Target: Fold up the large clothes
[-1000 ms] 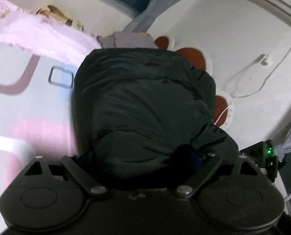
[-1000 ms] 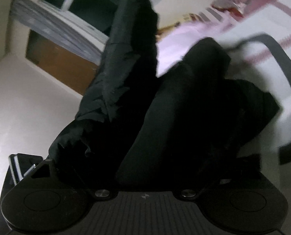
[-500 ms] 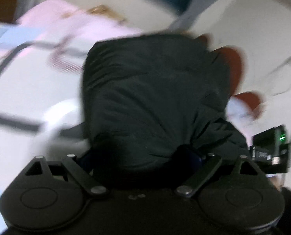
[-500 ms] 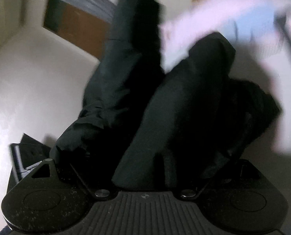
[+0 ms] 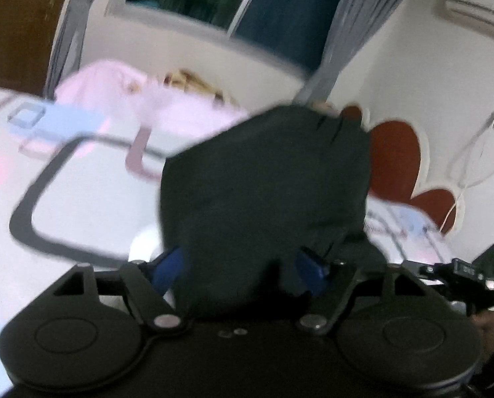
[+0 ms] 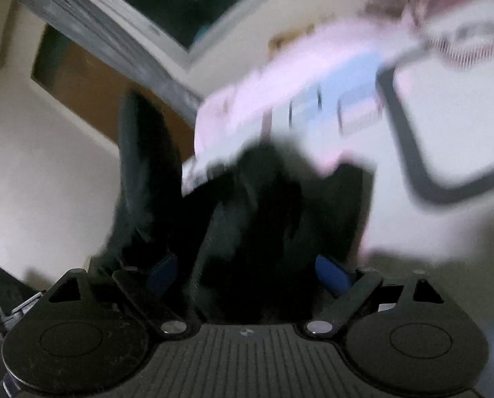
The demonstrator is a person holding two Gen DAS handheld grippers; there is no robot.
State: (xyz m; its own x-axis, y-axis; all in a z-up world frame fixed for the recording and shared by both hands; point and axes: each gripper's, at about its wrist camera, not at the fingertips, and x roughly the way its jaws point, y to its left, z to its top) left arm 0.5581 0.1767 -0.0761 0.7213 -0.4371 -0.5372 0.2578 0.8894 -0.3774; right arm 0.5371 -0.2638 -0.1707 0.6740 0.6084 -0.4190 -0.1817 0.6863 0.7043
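A large black padded garment (image 5: 267, 179) fills the middle of the left wrist view, over the patterned bed cover (image 5: 91, 205). My left gripper (image 5: 242, 265) has its blue pads (image 5: 167, 265) spread apart with the black fabric bunched between them. In the right wrist view the same black garment (image 6: 263, 219) lies between the blue pads (image 6: 333, 275) of my right gripper (image 6: 247, 275), which are also spread apart. A dark fold (image 6: 140, 165) rises at the left. Both views are blurred by motion.
The bed cover (image 6: 446, 126) is white with pink, blue and dark outlined shapes. A pink blanket (image 5: 167, 109) lies at the bed's far side. A white headboard with red hearts (image 5: 396, 162), a window with grey curtains (image 5: 346, 33) and a wooden door (image 6: 91, 99) lie beyond.
Both grippers have opened; their blue pads now show apart. The garment has dropped lower and more of the bed cover and room shows in both views.
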